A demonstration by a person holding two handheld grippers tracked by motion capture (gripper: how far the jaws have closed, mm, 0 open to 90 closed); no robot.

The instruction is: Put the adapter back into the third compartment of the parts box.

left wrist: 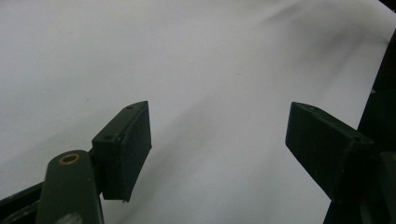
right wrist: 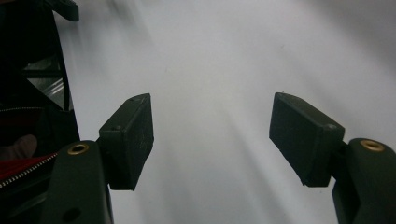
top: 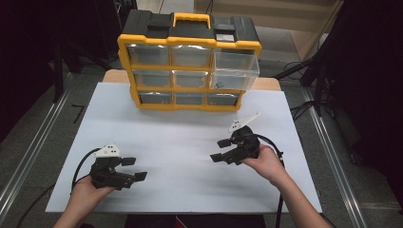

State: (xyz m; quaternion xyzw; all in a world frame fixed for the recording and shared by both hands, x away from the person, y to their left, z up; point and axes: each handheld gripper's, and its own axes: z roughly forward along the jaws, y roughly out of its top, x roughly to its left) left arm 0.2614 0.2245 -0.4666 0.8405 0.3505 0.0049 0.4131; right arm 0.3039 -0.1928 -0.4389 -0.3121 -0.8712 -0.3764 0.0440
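Item 1: left gripper (top: 134,168), held in left hand (top: 88,192) at near-left of the white table top (top: 180,142); jaws spread wide, nothing btwn them, pointing toward table centre. In the left gripper view the left gripper (left wrist: 218,140) has both pads over bare white surface, wide gap, empty. Item 2: right gripper (top: 219,150), held in right hand (top: 266,164) at near-right of table, jaws pointing left toward centre, wide apart, nothing gripped; grey three-cornered plate on top, cable trailing back along forearm. In the right gripper view the right gripper (right wrist: 211,133) has pads well apart w/ plain white surface btwn. Grippers well apart from each other, facing inward. Item 3: yellow-and-black drawer organizer (top: 187,61), upright at far edge of table, 3 rows x 3 clear drawers, yellow carry handle on top. Clear drawer (top: 235,71) at right, upper rows, pulled out fwd; contents too small to tell. Organizer well apart from both grippers.
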